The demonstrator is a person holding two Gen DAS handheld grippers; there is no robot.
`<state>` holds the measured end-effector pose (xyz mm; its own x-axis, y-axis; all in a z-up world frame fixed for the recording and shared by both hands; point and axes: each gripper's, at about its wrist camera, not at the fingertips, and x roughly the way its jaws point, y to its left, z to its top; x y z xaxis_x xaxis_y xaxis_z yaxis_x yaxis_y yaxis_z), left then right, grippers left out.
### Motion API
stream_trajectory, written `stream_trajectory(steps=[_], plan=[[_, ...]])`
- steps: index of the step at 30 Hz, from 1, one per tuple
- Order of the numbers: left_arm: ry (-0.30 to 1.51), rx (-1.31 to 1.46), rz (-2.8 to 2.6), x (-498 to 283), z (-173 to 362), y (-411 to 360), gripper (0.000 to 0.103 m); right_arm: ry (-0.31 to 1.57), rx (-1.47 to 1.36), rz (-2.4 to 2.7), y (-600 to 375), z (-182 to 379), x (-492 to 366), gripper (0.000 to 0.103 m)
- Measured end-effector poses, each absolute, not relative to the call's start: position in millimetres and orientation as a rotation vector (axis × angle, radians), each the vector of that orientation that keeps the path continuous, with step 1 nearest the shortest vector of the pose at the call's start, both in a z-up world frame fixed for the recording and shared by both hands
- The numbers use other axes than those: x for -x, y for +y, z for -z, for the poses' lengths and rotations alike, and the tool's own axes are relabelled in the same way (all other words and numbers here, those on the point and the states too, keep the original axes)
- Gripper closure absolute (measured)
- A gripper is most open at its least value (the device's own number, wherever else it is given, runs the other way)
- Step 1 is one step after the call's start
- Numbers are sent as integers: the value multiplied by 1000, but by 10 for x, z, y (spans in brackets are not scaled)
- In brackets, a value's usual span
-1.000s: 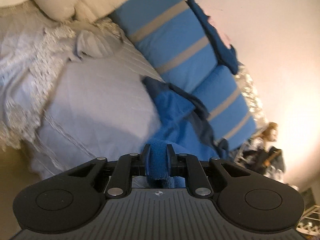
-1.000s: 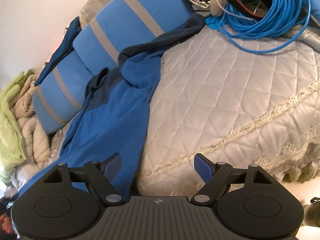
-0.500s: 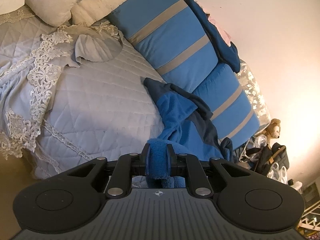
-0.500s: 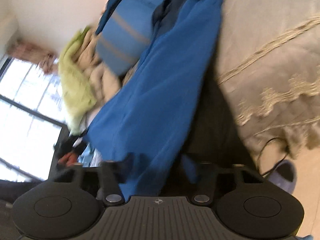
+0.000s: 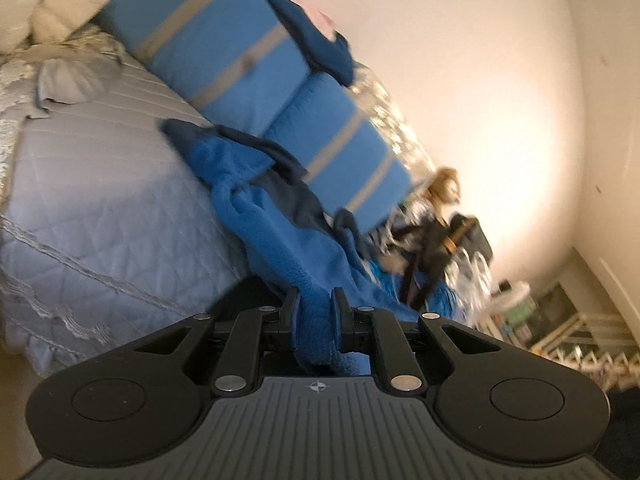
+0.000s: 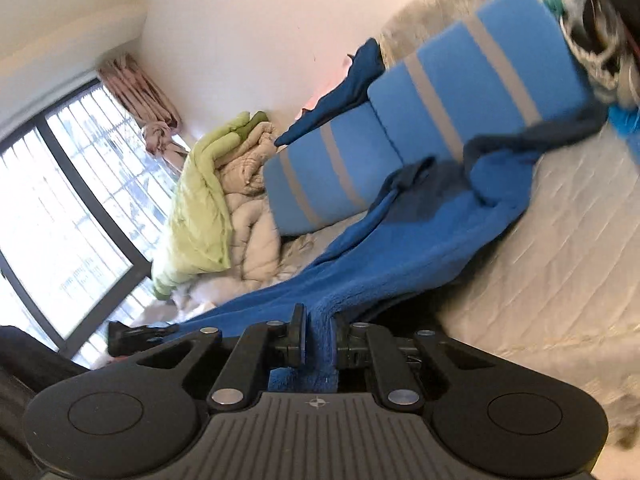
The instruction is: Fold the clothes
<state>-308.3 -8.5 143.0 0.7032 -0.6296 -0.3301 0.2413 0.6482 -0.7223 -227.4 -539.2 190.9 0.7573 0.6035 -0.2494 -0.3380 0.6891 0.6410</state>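
Two handheld grippers grip opposite ends of a blue fleece garment (image 5: 280, 236) stretched across a bed (image 5: 100, 184) covered in a pale quilted spread. The left gripper (image 5: 314, 308) has its jaws pinched tight on a bunched fold of the fleece, which trails from the bed's near edge up toward the far side, where its darker navy part lies against two blue pillows with grey stripes (image 5: 240, 60). The right gripper (image 6: 320, 328) has just been closing its jaws, and they are now clamped on another edge of the same garment (image 6: 400, 248), with fleece filling the narrow gap between the fingers. In the right wrist view, the cloth rises off the spread near the bed's near edge and its far end rests by the pillows (image 6: 440, 128). A heap of green and beige bedding (image 6: 224, 208) sits at the bed's far corner, beside a window (image 6: 52, 200).
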Motion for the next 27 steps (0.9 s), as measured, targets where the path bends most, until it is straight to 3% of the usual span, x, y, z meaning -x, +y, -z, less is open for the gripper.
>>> stream_trajectory(steps=[4, 7, 9, 10, 11, 13, 15, 27], plan=[[703, 672, 526, 3123, -1301, -129, 86, 526, -568, -521, -5456, -1851, 2342, 90], [811, 708, 454, 3043, -1097, 10, 85, 703, -456, -349, -5420, -1683, 2240, 81], [814, 768, 352, 3002, -1055, 186, 74, 759, -425, -247, -5458, -1587, 2177, 61], [786, 796, 294, 2999, -1082, 279, 68, 753, -430, -206, -5504, -1568, 2146, 36], [752, 808, 248, 2994, -1127, 344, 57, 731, -436, -160, -5543, -1578, 2118, 18], [674, 788, 165, 2962, -1259, 414, 40, 666, -445, -71, -5605, -1634, 2057, 3], [608, 707, 91, 2886, -1422, 373, 24, 604, -444, -9, -5636, -1699, 1971, 0], [407, 52, 1, 2166, -2066, -600, 22, 456, -158, 150, -5471, -1972, 1395, 0]])
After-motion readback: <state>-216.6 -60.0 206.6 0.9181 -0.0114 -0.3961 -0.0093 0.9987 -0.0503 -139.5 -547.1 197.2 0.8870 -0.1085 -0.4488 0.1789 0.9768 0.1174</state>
